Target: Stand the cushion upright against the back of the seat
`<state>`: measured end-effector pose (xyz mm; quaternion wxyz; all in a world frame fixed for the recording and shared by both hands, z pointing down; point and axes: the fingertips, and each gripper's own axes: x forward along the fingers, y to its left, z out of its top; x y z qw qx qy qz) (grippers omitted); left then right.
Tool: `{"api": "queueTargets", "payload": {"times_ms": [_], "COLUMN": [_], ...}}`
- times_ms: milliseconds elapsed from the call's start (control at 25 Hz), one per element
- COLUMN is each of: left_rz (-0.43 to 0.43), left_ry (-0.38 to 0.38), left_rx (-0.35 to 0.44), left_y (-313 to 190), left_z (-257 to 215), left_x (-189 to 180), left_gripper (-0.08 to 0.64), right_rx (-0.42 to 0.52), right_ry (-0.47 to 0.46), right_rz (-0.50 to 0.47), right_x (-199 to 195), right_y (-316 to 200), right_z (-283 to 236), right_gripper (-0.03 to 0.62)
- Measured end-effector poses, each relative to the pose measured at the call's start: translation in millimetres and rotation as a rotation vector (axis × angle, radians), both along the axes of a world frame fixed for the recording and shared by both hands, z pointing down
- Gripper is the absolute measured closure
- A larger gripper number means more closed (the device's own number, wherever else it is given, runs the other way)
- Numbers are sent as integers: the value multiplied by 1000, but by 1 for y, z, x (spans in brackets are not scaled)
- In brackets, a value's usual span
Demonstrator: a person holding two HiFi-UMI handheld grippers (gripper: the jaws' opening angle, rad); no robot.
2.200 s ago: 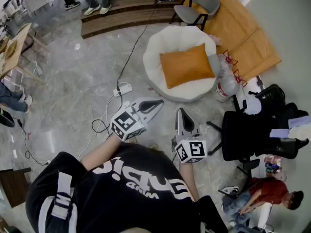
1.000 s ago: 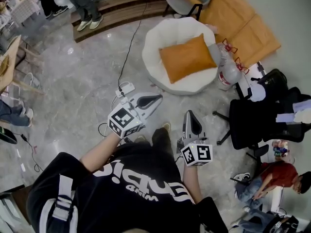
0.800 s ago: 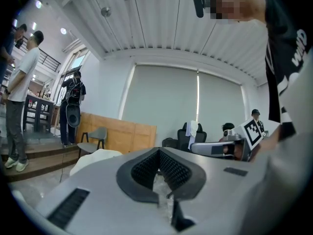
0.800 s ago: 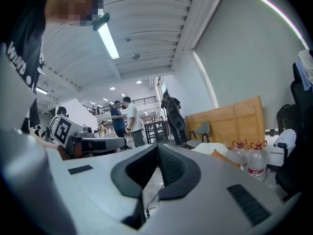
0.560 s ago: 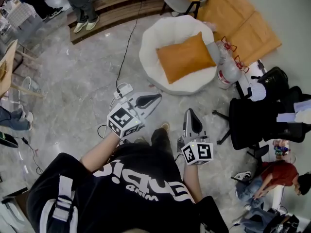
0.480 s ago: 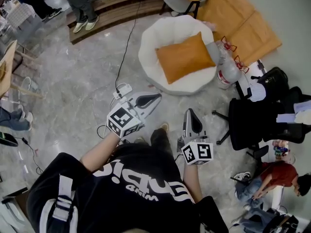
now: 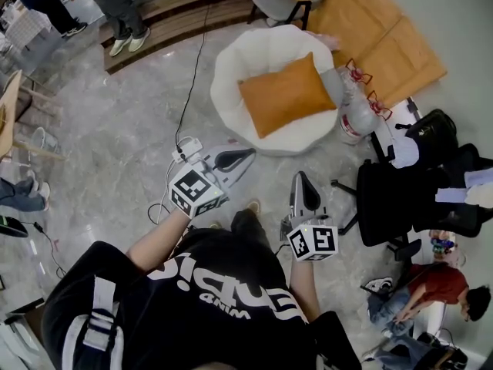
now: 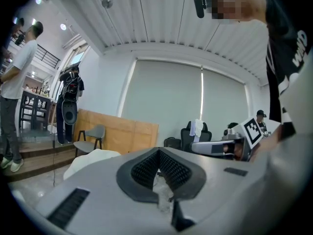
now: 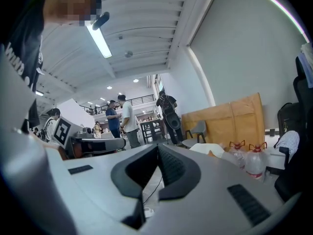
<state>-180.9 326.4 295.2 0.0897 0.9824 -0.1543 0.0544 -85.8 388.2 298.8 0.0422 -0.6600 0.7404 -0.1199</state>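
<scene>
An orange cushion [image 7: 283, 95] lies flat on the round white seat [image 7: 231, 72], on the floor ahead of me. My left gripper [image 7: 248, 154] is held out in front of the body, pointing toward the seat and well short of it, its jaws shut on nothing. My right gripper [image 7: 299, 178] is beside it, also shut and empty. In the left gripper view the seat [image 8: 90, 159] shows low at the left, past the closed jaws of the left gripper [image 8: 159, 154]. The right gripper view looks past the right gripper [image 9: 157, 148] to the seat [image 9: 215, 149].
A power strip [image 7: 185, 146] with its cable lies on the floor just ahead of the left gripper. Water bottles [image 7: 356, 118] stand at the seat's right. A black office chair [image 7: 400, 206], a grey chair [image 7: 281, 2], wooden panels [image 7: 377, 37] and standing people ring the area.
The person has walked toward the seat, so the floor and the power strip have slid nearer in the head view. Both grippers keep the same pose and stay shut.
</scene>
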Motion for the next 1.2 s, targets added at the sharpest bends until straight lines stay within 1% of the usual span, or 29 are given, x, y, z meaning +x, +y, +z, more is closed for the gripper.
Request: {"api": "queueTargets", "payload": {"times_ms": [280,400,600,840,1000,1200], "left_rz": [-15,-34,-83,-116,-121,-106], "left_ry": [-17,-9,-9,-20,-22,-14], "left_rx": [1,9,11,9,9,23], "left_y": [-30,-42,-58,-75,-90,-118], "left_z": [6,3,6,6,7,6], "left_x": [41,58,70,81,88,108], "left_gripper": [554,554,554,554,554,554], "right_rx": [-9,-22,-36,-51,-53,-67], "right_ry": [-7,-9,-8,-22,-28,-25], "right_rz": [-12,-30,-66,-103,-107,-94], "right_x": [44,61,80,92,97,117], "right_y": [-27,-38,-54,-73,-86,-107], "right_z": [9,15,23,30,32,38], "right_gripper": [572,572,571,572,571,572]}}
